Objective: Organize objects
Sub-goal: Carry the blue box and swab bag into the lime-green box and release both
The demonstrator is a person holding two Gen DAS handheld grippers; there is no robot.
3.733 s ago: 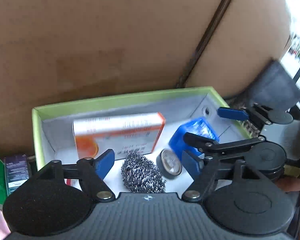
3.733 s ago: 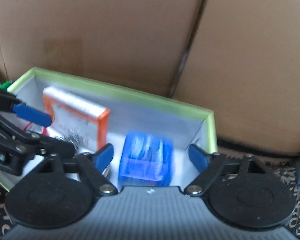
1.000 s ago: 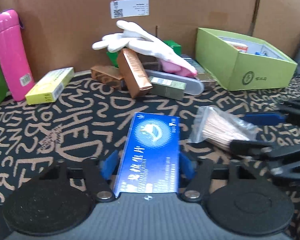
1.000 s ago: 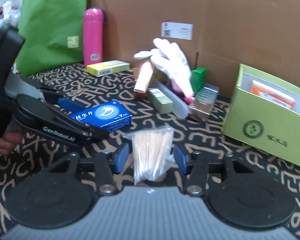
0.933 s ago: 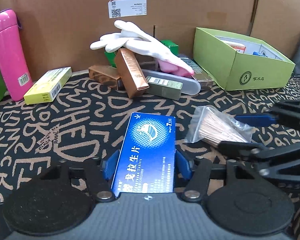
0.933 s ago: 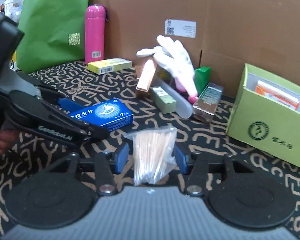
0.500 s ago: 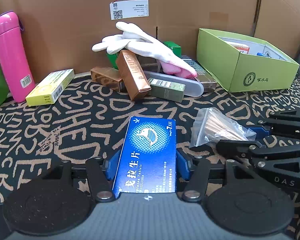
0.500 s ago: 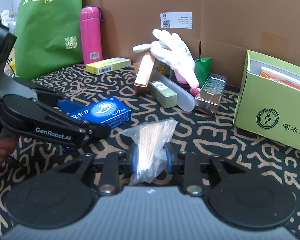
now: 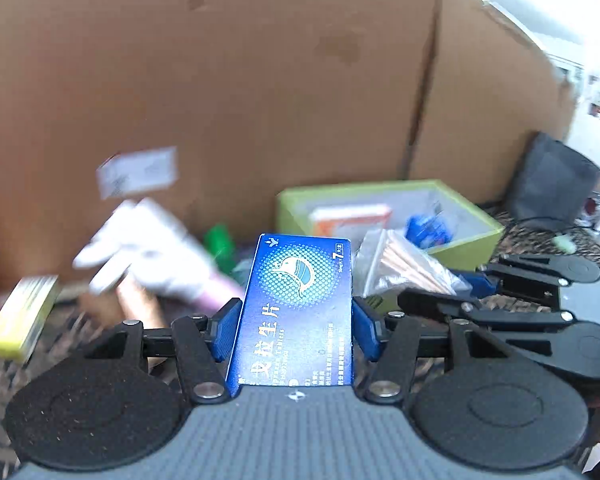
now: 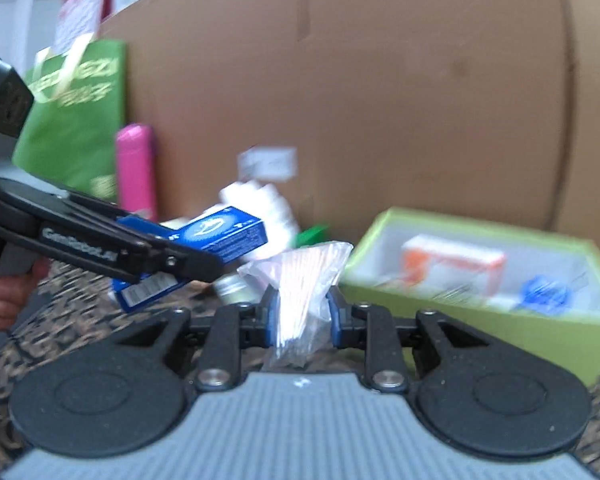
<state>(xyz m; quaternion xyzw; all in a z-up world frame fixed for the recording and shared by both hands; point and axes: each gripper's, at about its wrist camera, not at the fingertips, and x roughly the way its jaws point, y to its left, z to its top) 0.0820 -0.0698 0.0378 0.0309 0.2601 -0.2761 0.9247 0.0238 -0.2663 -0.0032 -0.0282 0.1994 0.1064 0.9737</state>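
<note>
My right gripper (image 10: 302, 320) is clamping the bag of sticks (image 10: 300, 280), having just closed; my left gripper (image 9: 296, 326) is gripping the blue box (image 9: 296, 312). Both are now lifting (off the desk) toward the green bin (image 10: 480, 320).

Your inventory by colour: a royal-blue tablet box (image 9: 296, 312) with a white dotted disc and bird emblem, a clear bag of tan sticks (image 10: 300, 280), and a lime-green box (image 9: 468, 240) with a pale grey interior holding an orange-and-white carton (image 10: 452, 260) and something blue (image 10: 544, 290). You also have a pink bottle (image 10: 135, 168), a green bag (image 10: 76, 120) with yellowish lettering, a white glove (image 9: 148, 244), a yellow carton (image 9: 20, 320), brown cardboard (image 9: 260, 80), and a black mat (image 10: 80, 312) with tan lettering.
</note>
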